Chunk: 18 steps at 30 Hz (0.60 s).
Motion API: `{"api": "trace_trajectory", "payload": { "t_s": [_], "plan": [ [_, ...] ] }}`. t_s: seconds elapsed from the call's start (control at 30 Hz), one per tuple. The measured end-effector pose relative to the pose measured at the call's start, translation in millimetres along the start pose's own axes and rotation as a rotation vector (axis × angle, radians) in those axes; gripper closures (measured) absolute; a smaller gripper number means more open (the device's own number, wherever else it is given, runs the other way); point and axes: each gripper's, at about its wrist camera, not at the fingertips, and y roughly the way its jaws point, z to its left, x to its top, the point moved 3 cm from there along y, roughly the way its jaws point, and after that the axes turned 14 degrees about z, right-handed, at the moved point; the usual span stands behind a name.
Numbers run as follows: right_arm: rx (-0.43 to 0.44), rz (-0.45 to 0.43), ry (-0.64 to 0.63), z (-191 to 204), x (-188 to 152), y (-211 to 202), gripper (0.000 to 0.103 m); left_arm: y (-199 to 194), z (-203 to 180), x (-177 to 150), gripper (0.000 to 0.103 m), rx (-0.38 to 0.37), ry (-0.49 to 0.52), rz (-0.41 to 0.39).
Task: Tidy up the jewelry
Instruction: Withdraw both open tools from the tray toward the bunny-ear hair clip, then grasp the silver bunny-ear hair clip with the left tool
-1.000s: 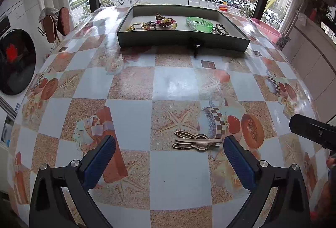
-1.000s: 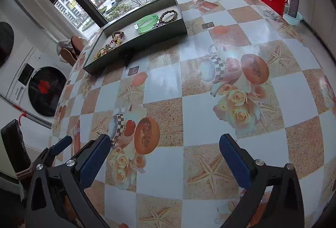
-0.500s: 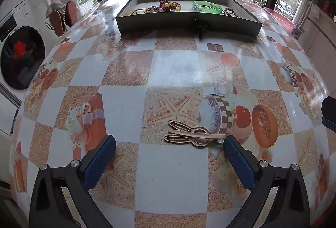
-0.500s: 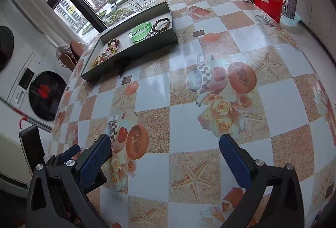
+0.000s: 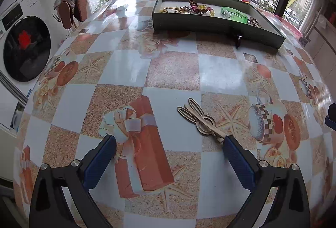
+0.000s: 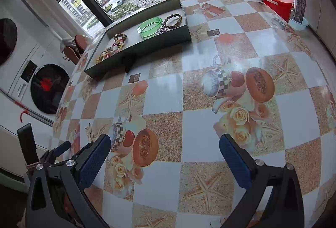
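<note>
Left hand-held gripper (image 5: 169, 147) wide open, empty, low over checkered tabletop (image 5: 172, 72), beige wooden hair clip (image 5: 199, 119) just ahead of its right finger, right hand-held gripper (image 6: 164, 151) spread, empty, dark green jewelry tray (image 5: 214, 25) far back holding bracelets.

A home laundry corner: front-loading washing machines (image 6: 49, 89) stand beside a patterned tabletop (image 6: 201, 135), slippers (image 5: 72, 11) drying by apartment-view windows.
</note>
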Motion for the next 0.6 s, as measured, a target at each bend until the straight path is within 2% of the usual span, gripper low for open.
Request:
{"api": "trace_trajectory", "payload": {
  "t_s": [0.2, 0.23, 0.37, 0.4, 0.47, 0.6],
  "plan": [
    [-0.051, 0.028, -0.058, 22, 28, 15, 0.0, -1, -11, 9, 0.0, -0.011, -0.032, -0.006],
    [-0.054, 0.031, -0.063, 26, 34, 18, 0.0, 0, -12, 10, 0.007, -0.01, -0.038, -0.006],
    [-0.075, 0.038, -0.07, 39, 61, 33, 0.0, -1, -14, 11, 0.01, 0.01, -0.048, -0.016],
    [-0.078, 0.039, -0.074, 42, 67, 37, 0.001, -2, -14, 11, 0.015, 0.016, -0.053, -0.022],
    [-0.094, 0.047, -0.09, 51, 79, 48, 0.009, -3, -12, 11, 0.019, 0.018, -0.057, -0.033],
    [-0.102, 0.075, -0.113, 67, 99, 74, 0.021, -4, -12, 10, 0.019, 0.018, -0.052, -0.043]
  ]
}}
